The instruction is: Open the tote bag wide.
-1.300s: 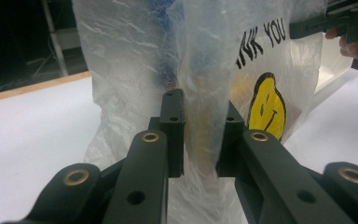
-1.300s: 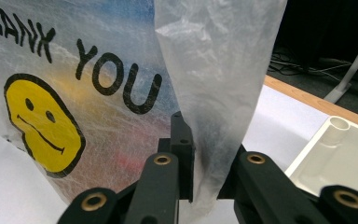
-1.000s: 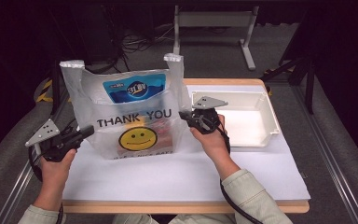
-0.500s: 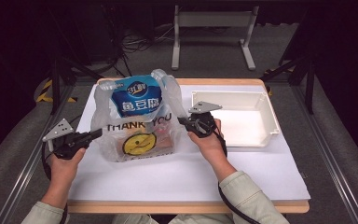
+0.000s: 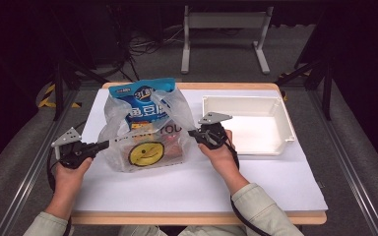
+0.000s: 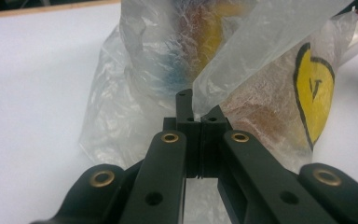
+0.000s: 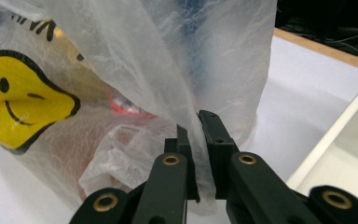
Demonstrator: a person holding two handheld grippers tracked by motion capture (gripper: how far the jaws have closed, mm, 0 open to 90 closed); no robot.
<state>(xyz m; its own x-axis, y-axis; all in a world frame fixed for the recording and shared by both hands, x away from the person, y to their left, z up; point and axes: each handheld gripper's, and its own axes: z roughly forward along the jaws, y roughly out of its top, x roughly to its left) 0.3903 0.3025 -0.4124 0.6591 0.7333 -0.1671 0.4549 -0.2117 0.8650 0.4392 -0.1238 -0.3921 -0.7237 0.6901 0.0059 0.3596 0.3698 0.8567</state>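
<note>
A: Bag pos? Plastic bag (image 5: 145, 142) on white worktop (image 5: 192, 182), left of centre, smiley print facing 6 o'clock. Blue snack pack (image 5: 145, 103) sticking out of top, toward 12.

B: Left hand-held gripper (image 5: 103, 144)? At bag's 9 o'clock edge, low, near worktop. In left gripper view, jaws closed tight, pinching a flap of the bag film (image 6: 242, 60).

A: Right hand-held gripper (image 5: 193, 132)? At bag's 3 o'clock side, gripping the handle strip that runs up toward 11. In right gripper view, jaws nearly together w/ thin film (image 7: 182, 93) clamped between.

B: Anything else nearby? White tray (image 5: 280, 142) at 3 o'clock of bag, just beyond right hand (image 5: 219, 150), apart from bag. Contents of bag: sth red/orange behind film, can't tell what.

A: Bag upright? Slumped, lower part resting on worktop, top pulled sideways btw both grips.
</note>
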